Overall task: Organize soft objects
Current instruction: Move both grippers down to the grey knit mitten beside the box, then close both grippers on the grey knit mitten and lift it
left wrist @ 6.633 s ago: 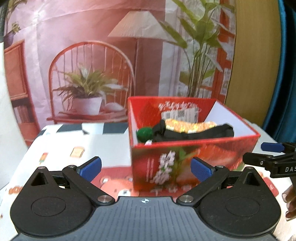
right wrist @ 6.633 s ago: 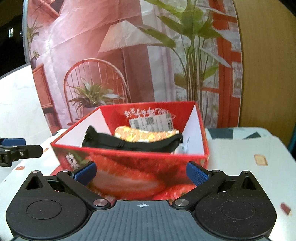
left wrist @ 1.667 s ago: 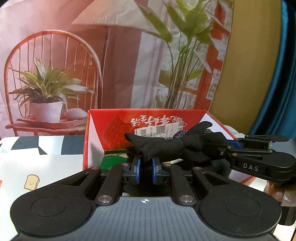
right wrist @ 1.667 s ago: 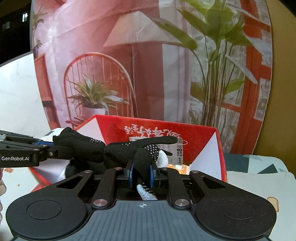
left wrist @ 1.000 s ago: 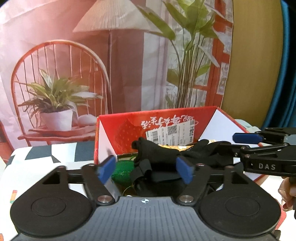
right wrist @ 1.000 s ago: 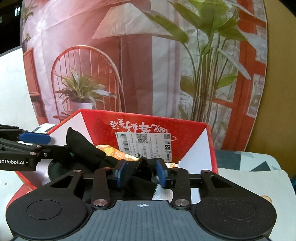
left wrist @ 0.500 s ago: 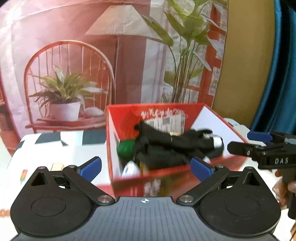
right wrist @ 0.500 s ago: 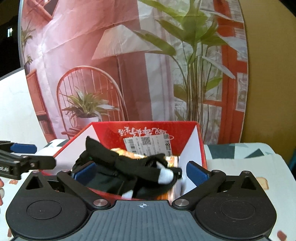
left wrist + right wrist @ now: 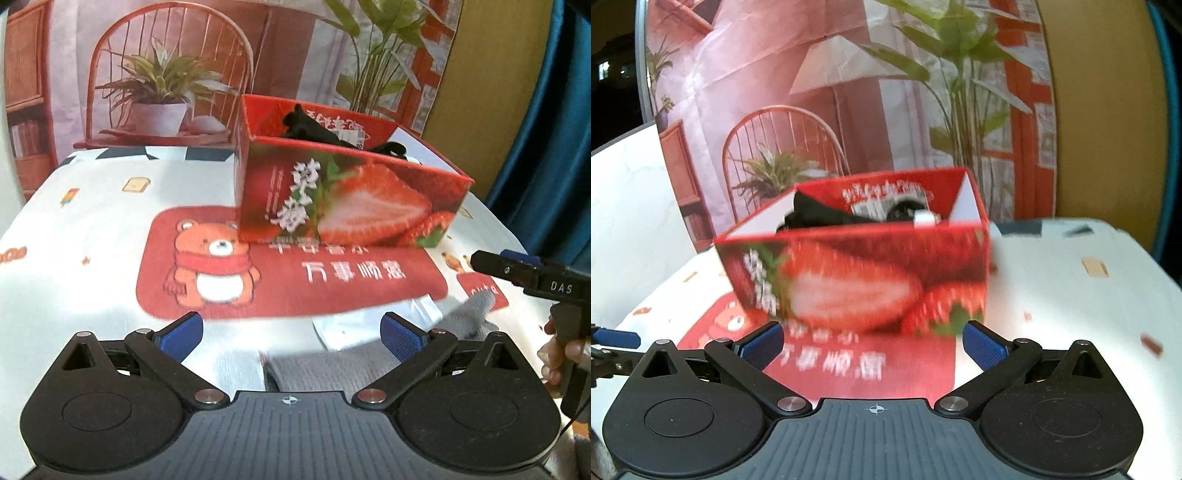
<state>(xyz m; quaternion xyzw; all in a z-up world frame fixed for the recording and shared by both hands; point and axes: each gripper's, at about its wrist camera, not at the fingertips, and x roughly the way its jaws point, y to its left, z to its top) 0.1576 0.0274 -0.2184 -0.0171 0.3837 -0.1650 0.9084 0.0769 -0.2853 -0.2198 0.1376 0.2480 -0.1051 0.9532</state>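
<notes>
A red strawberry-print box (image 9: 351,199) stands on the table; it also shows in the right wrist view (image 9: 857,273). A black glove (image 9: 310,127) lies inside it, its top above the rim, also seen in the right wrist view (image 9: 827,216). A grey knitted cloth (image 9: 332,369) lies on the table close in front of my left gripper (image 9: 291,332), which is open and empty. My right gripper (image 9: 873,341) is open and empty, back from the box; its side shows in the left wrist view (image 9: 517,273).
The table has a white cloth with a red bear mat (image 9: 229,273). A white packet (image 9: 354,328) lies beside the grey cloth. A printed backdrop (image 9: 849,110) stands behind the table. A blue curtain (image 9: 554,147) hangs at the right.
Both grippers let go of the black glove over the box, opened, and pulled back and down. The glove now lies in the box. The grey cloth has come into the left view.
</notes>
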